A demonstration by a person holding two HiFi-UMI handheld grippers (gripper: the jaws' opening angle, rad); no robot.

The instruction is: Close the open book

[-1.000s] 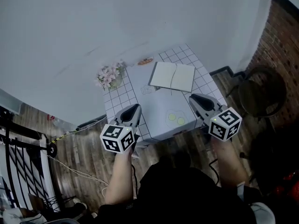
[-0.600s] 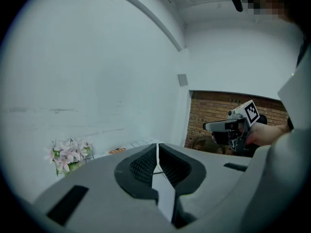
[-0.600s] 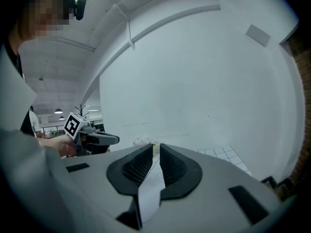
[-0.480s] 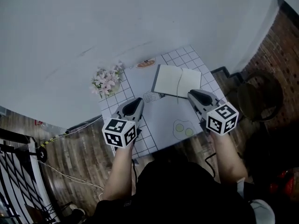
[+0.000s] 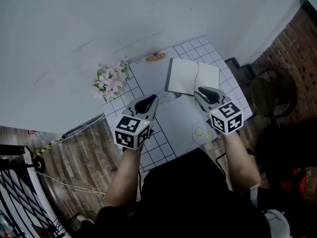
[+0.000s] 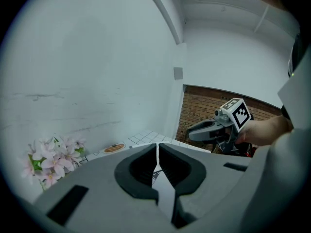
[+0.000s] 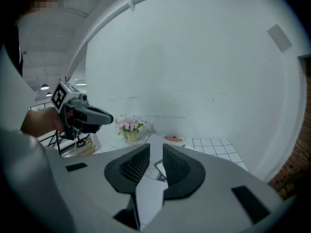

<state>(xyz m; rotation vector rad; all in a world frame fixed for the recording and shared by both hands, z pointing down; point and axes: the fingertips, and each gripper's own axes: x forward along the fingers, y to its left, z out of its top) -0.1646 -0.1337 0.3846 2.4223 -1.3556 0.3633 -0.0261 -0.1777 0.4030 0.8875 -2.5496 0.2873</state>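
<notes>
Open book [image 5: 192, 78]: lies flat with blank pages up, on the far right part of the worktop [image 5: 159, 151].
Right hand-held gripper [image 5: 202, 91]: its tip overlaps the book's near edge in the head view, and contact cannot be judged. The jaws are a narrow gap apart and opening, with nothing between them.
Left hand-held gripper [image 5: 153, 99]: left of the book and apart from it, above the pale sheet [image 5: 176, 115]. The jaws are pressed together and hold nothing.
Pale sheet: covers the middle of the worktop beneath the book and bears line drawings and two yellow-green circles.
Small dish [image 5: 155, 57]: at the far edge of the worktop, near the book's left corner, with orange contents.
Pink flowers [image 5: 110, 80]: at the far left corner, against the white wall [image 5: 99, 24].
Chair [image 5: 270, 90]: on the wooden floor [image 5: 74, 157] to the right of the worktop, beside the brick wall [image 5: 292, 38].
</notes>
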